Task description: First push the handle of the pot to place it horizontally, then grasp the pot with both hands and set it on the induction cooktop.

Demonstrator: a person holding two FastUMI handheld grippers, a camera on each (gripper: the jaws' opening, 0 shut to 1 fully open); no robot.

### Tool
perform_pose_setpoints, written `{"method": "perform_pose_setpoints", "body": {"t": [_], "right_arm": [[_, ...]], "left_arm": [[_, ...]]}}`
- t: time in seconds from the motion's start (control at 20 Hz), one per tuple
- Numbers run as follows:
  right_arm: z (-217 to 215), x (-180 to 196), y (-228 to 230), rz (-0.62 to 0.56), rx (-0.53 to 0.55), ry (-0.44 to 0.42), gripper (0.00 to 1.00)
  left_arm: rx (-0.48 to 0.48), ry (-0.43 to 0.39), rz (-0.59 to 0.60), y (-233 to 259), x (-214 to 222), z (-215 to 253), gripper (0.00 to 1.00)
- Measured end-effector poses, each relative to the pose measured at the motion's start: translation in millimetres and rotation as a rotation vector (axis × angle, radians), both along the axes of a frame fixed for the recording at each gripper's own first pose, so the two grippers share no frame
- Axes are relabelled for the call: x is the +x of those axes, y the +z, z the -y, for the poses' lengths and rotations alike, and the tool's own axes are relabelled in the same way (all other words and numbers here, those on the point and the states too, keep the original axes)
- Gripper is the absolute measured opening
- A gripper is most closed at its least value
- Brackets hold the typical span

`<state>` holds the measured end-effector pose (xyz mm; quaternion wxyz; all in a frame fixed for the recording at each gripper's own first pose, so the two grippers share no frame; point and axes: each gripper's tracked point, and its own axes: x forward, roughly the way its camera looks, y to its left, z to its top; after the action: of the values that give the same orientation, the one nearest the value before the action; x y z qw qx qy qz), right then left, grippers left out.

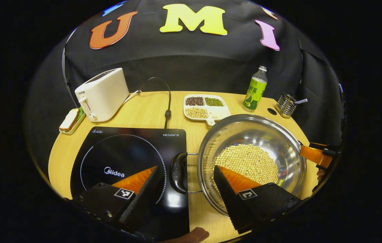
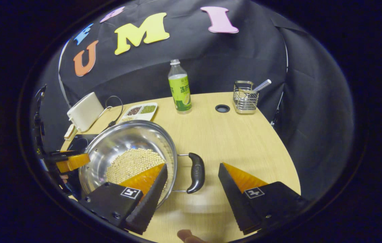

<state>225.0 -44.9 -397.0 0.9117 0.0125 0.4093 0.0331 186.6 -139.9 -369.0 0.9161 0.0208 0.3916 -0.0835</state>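
A steel pot (image 1: 278, 141) holding soybeans (image 1: 248, 160) stands on the wooden table just right of the black induction cooktop (image 1: 123, 152). Its near black handle (image 1: 179, 172) lies between the spread fingers of my left gripper (image 1: 186, 167), which is open; one finger hangs over the cooktop, the other over the pot's rim. In the right gripper view the pot (image 2: 123, 138) has its other black handle (image 2: 196, 172) between the fingers of my open right gripper (image 2: 193, 165). Each gripper shows beyond the pot's far rim in the other's view, the right gripper (image 1: 316, 153) and the left gripper (image 2: 71, 161).
A white toaster (image 1: 103, 92) and a small dish of bread (image 1: 71, 119) stand back left. A divided tray of beans (image 1: 206, 106), a green bottle (image 1: 255, 89) and a wire holder (image 1: 285, 104) line the back. A cable (image 1: 168, 101) runs to the cooktop.
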Motion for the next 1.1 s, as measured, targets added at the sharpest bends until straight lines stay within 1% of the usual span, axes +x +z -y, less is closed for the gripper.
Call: {"method": "perform_pose_setpoints", "body": {"t": [0.1,0.2,0.25,0.3,0.35,0.4,0.45,0.55,0.6,0.65,0.7,0.75,0.85,0.9,0.95,1.0,1.1], "right_arm": [[-2.5,2.2,-12.0,-0.024,0.016,-0.012,0.94],[-3.8,5.0,-21.2,-0.045,0.019,-0.010,0.94],[-5.2,7.0,-24.7,-0.051,0.019,-0.006,0.93],[-5.8,8.5,-27.7,-0.055,0.018,-0.004,0.92],[-6.6,9.6,-29.3,-0.059,0.021,-0.004,0.89],[-9.7,10.3,-30.6,-0.064,0.028,0.001,0.87],[-12.0,9.6,-32.6,-0.072,0.035,0.004,0.86],[-14.2,10.5,-35.7,-0.080,0.042,-0.003,0.82],[-12.9,10.3,-36.9,-0.084,0.034,-0.009,0.78],[-9.3,11.1,-37.4,-0.082,0.023,-0.020,0.72],[-8.4,11.1,-36.5,-0.082,0.024,-0.024,0.70],[-8.6,9.1,-36.8,-0.082,0.023,-0.026,0.67],[-8.0,7.5,-37.5,-0.086,0.025,-0.035,0.65],[-7.4,5.2,-36.6,-0.089,0.015,-0.032,0.66],[-5.5,3.5,-36.1,-0.090,0.005,-0.035,0.63],[-3.7,2.2,-34.5,-0.090,0.005,-0.039,0.63],[-1.1,-1.8,-33.2,-0.088,0.008,-0.046,0.63]], "left_arm": [[-0.021,-0.006,-0.018,-5.3,-2.0,8.7,0.95],[0.009,-0.005,-0.004,-7.0,0.5,5.5,0.96],[0.019,-0.009,0.002,-7.1,1.6,5.8,0.95],[0.033,-0.011,0.004,-8.1,2.2,5.8,1.00],[0.044,-0.013,0.005,-9.2,3.6,5.4,0.95],[0.061,-0.013,0.009,-10.4,4.2,3.7,0.94],[0.077,-0.009,0.009,-11.3,4.5,-0.1,0.90],[0.090,0.001,0.011,-12.1,6.2,-2.9,0.78],[0.091,0.007,0.013,-11.2,5.8,-4.1,0.76],[0.092,0.010,0.013,-12.1,6.2,-3.6,0.70],[0.094,0.012,0.015,-11.2,5.8,-3.3,0.70],[0.090,0.018,0.013,-10.6,5.8,-3.4,0.66],[0.077,0.022,0.011,-12.5,7.1,-3.1,0.63],[0.076,0.018,0.009,-12.1,6.1,-2.6,0.72],[0.070,0.011,0.006,-12.5,5.8,-2.0,0.70],[0.063,0.008,0.007,-13.0,5.0,-1.6,0.60],[0.052,-0.002,0.007,-10.4,0.9,0.9,0.58]]}}
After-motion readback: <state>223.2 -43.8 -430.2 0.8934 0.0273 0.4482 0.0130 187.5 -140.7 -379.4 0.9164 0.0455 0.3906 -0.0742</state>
